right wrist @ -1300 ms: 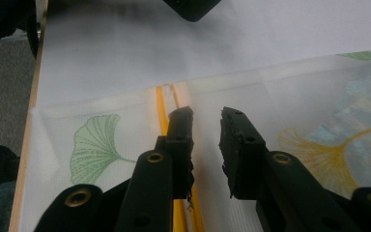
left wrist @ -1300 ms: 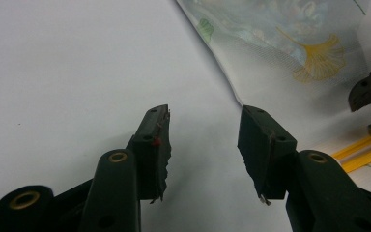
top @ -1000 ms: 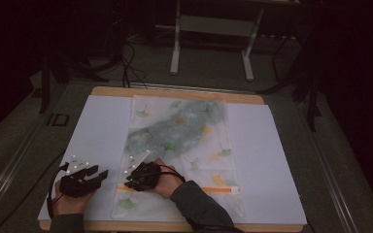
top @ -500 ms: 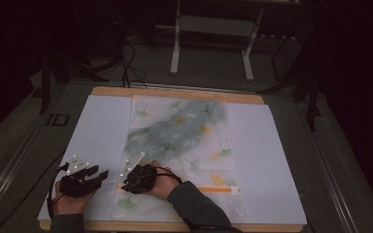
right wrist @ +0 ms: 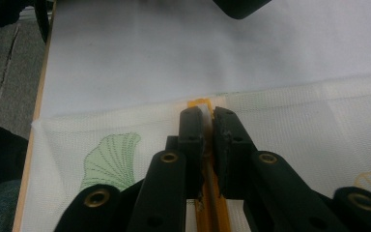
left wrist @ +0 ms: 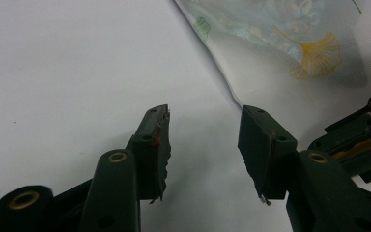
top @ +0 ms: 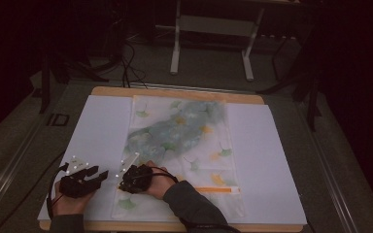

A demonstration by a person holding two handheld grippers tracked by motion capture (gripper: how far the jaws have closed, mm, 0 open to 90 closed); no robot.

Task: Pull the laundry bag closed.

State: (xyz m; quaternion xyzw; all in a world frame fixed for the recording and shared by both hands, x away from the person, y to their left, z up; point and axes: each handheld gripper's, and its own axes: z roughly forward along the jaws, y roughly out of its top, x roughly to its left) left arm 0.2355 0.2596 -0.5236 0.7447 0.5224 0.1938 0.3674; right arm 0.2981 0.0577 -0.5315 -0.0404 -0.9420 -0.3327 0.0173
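Observation:
A pale mesh cloth (top: 184, 136) printed with ginkgo leaves lies flat on a white sheet (top: 102, 126). An orange strip (top: 216, 190) runs along its near part towards the left edge. My right gripper (right wrist: 207, 113) has just been closing and is now shut on the left end of this orange strip (right wrist: 199, 103), low on the cloth (right wrist: 294, 111). In the high view it (top: 122, 183) sits at the cloth's near left corner. My left gripper (left wrist: 205, 121) stands open over the bare sheet, just beside the cloth's edge (left wrist: 280, 29), with nothing between its pads.
The white sheet covers a wooden table top (top: 175, 92) whose near edge runs just behind both hands. Grey floor, cables and a metal stand (top: 213, 29) lie beyond the far edge. The two grippers are close together, with the left one (top: 99, 173) left of the right.
The right hand has edged slightly left at the cloth's near corner. The left hand has kept still.

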